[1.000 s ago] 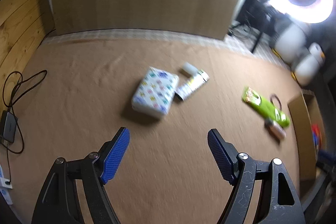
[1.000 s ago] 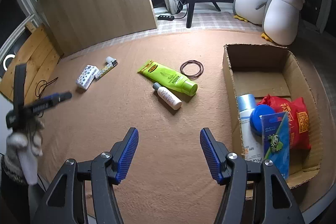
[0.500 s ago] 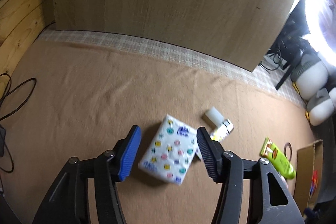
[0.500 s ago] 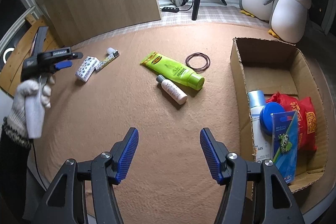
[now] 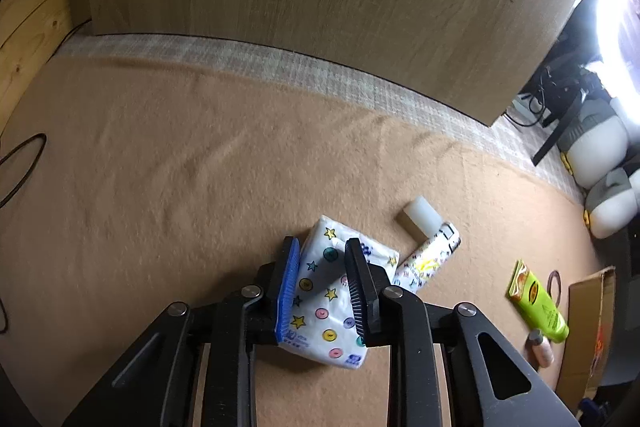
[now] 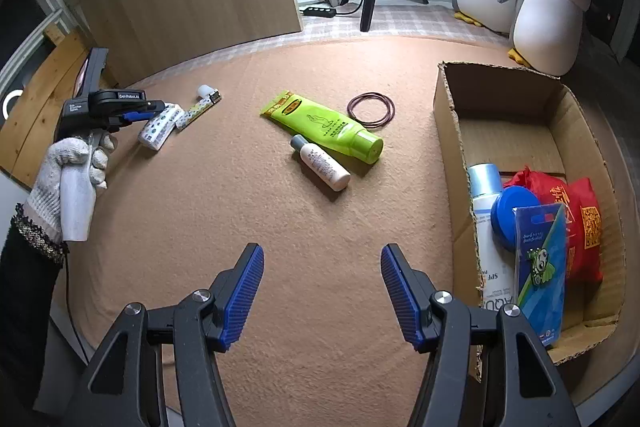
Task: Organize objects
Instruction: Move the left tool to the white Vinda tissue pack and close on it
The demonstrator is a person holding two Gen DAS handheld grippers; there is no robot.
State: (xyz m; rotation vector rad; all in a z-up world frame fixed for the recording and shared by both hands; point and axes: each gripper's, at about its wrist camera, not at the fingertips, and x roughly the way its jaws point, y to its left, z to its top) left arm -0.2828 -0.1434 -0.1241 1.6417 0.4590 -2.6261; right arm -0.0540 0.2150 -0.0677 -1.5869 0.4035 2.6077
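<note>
Whereas a second ago its wide jaws hung short of the tissue pack (image 5: pixel 332 297), in the left wrist view the left gripper (image 5: pixel 322 291) has been closing and now pinches it on the mat (image 5: pixel 160 163), long axis running away from the camera. Right wrist view: right gripper (image 6: pixel 322 297), unchanged, half-open and empty; pack far left.

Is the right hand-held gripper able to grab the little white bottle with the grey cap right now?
Probably yes: the right hand-held gripper is open, and only bare tan felt lies between it and the small white bottle.
</note>
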